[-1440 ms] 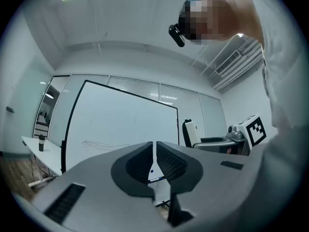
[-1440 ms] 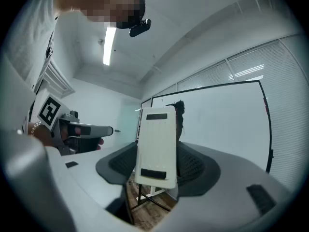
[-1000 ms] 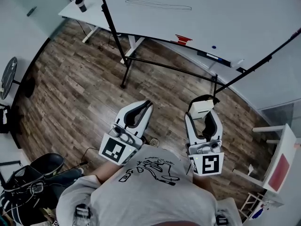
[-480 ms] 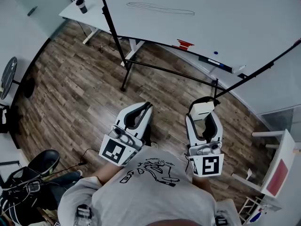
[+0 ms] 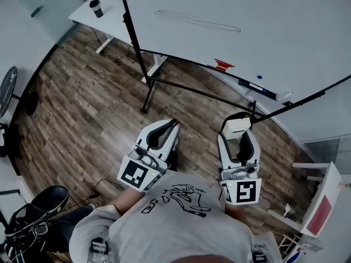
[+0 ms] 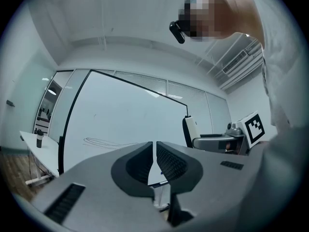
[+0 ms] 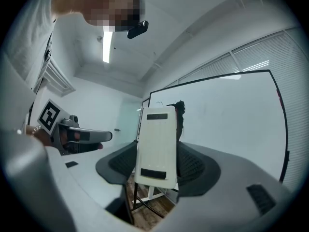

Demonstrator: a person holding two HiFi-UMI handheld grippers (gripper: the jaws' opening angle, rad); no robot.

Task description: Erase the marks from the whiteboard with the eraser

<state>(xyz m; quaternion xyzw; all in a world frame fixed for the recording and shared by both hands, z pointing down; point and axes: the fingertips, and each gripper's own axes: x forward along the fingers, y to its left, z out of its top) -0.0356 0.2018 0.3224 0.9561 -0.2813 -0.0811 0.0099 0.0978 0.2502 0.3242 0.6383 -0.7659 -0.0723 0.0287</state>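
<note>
A large whiteboard (image 5: 258,32) on a black stand fills the upper part of the head view, with a thin looping pen mark (image 5: 197,19) near its top left. The same whiteboard (image 6: 125,124) and mark (image 6: 104,142) show in the left gripper view. My right gripper (image 5: 236,126) is shut on a white eraser (image 5: 235,126), held well short of the board. That eraser (image 7: 155,146) stands upright between the jaws in the right gripper view. My left gripper (image 5: 167,126) is shut with nothing in it, jaws nearly touching.
A red object (image 5: 222,66), a blue dot (image 5: 259,77) and a marker (image 5: 258,86) lie along the board's tray. The black stand legs (image 5: 147,86) cross the wooden floor. A white desk with a cup (image 5: 97,7) stands back left. A black chair base (image 5: 33,207) sits near left.
The view has shifted a little: the whiteboard and its tray now sit slightly lower and to the right in the head view. Both grippers keep their hold and pose.
</note>
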